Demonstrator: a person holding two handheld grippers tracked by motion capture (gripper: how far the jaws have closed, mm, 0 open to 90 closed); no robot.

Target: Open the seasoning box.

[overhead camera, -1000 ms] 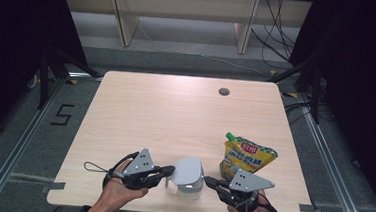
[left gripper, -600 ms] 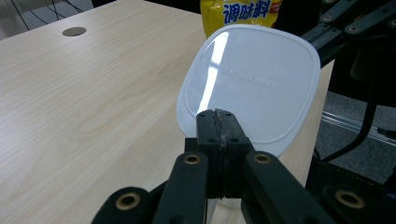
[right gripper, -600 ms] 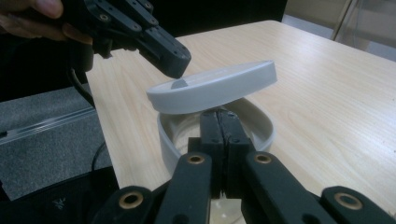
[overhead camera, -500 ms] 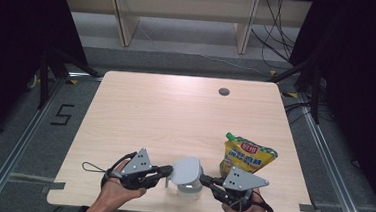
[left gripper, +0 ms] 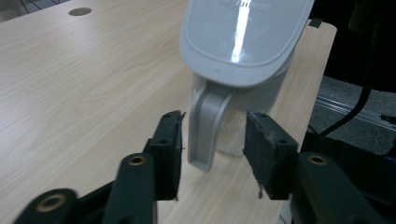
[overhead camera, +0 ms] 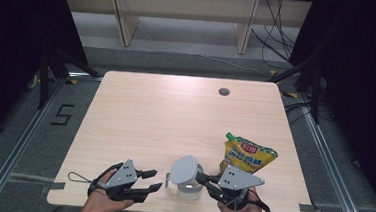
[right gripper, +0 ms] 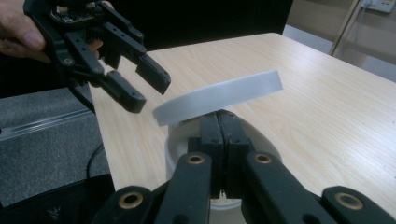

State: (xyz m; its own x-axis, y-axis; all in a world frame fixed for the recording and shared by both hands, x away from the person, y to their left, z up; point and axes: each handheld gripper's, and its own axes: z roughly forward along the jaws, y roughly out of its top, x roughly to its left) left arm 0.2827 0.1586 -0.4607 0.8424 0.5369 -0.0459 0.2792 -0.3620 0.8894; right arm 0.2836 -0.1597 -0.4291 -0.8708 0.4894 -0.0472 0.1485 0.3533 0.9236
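While the lid [right gripper: 219,95] hides the rim, right gripper [overhead camera: 203,179] fingers clenched there — left gripper [overhead camera: 154,180] released.

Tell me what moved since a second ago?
The left tongs backed off the white jug to the left and now hang open beside its handle, letting go. The right tongs stayed shut on the raised lid. The jug and the yellow pouch kept their places.

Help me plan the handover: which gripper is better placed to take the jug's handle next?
Left. The left gripper is open with the handle between its jaws, untouched. The right gripper is shut under the tilted lid.
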